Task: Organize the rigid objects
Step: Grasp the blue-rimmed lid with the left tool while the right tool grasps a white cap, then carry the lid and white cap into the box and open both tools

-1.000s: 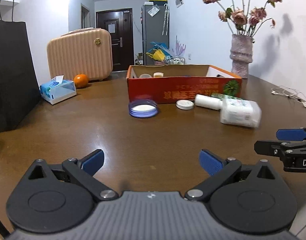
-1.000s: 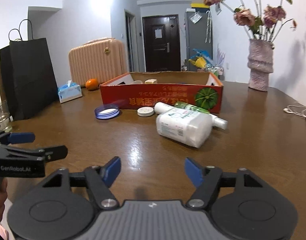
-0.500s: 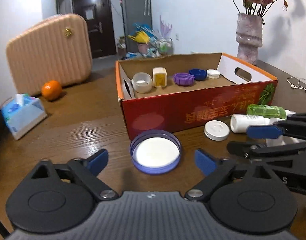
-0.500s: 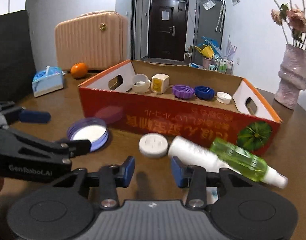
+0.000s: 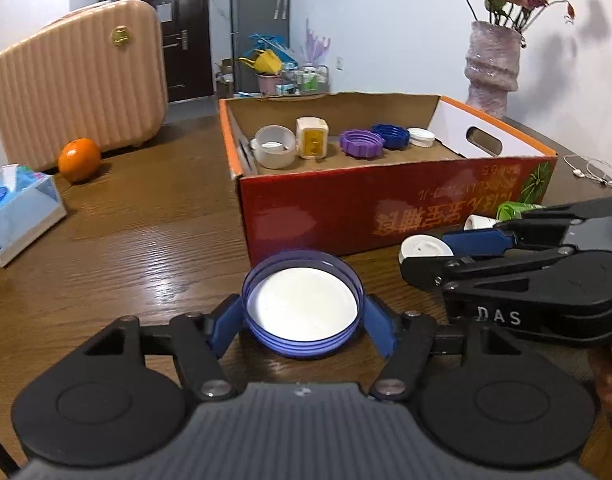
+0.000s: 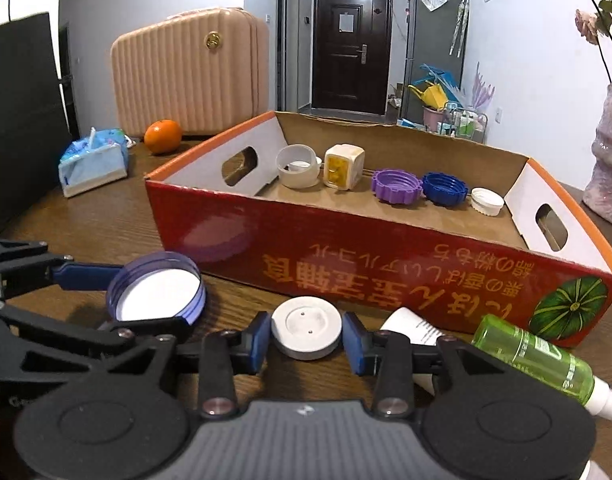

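A blue-rimmed lid (image 5: 301, 305), white inside and lying open side up on the wooden bench (image 5: 137, 240), sits between the fingers of the left gripper (image 5: 301, 326), just in front of the red cardboard box (image 5: 386, 216); the fingers are closing, their blue pads right at the lid's rim on either side, though whether they already press on it cannot be told; beside it to the right, a round white cap (image 6: 306, 333) lies flat on the bench between the fingers of the right gripper (image 6: 306, 342), which stand narrow and close against the cap's sides, with firm contact not clear from the view; a white bottle (image 6: 412, 328) and a green spray bottle (image 6: 538, 358) lie on their sides just right of the cap, against the foot of the box; inside the box, along its far wall, sit a white ring-shaped cap (image 6: 297, 166), a cream and yellow square cap (image 6: 343, 166), a purple ridged lid (image 6: 396, 186), a dark blue ridged lid (image 6: 444, 189) and a small white cap (image 6: 487, 201); farther off on the bench stand an orange (image 5: 79, 154), a tissue pack (image 5: 17, 208), a pink ribbed suitcase (image 5: 77, 80) and a vase of dried roses (image 5: 492, 68).
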Demonstrator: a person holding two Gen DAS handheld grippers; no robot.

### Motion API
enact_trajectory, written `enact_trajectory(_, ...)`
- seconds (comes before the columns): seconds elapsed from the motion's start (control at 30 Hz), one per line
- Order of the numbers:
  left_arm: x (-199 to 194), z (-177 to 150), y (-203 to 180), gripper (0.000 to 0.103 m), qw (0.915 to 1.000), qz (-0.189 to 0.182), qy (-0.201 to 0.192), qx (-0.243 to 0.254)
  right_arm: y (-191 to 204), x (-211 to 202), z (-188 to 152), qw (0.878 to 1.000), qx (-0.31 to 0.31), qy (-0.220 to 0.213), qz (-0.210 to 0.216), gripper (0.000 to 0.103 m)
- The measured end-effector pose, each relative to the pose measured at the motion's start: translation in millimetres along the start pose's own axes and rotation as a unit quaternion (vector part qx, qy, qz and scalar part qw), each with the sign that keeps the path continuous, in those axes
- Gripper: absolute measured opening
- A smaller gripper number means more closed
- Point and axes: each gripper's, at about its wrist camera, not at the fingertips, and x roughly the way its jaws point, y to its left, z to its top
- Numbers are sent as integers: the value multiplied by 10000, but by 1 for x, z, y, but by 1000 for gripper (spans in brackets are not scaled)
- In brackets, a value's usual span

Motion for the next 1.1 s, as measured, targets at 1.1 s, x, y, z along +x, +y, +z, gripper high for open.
enact_trajectory(1.1,-120,27,-86,67,9933,-809,-684,-463,-87,-184,-51,9913,54,-1289,-249,38)
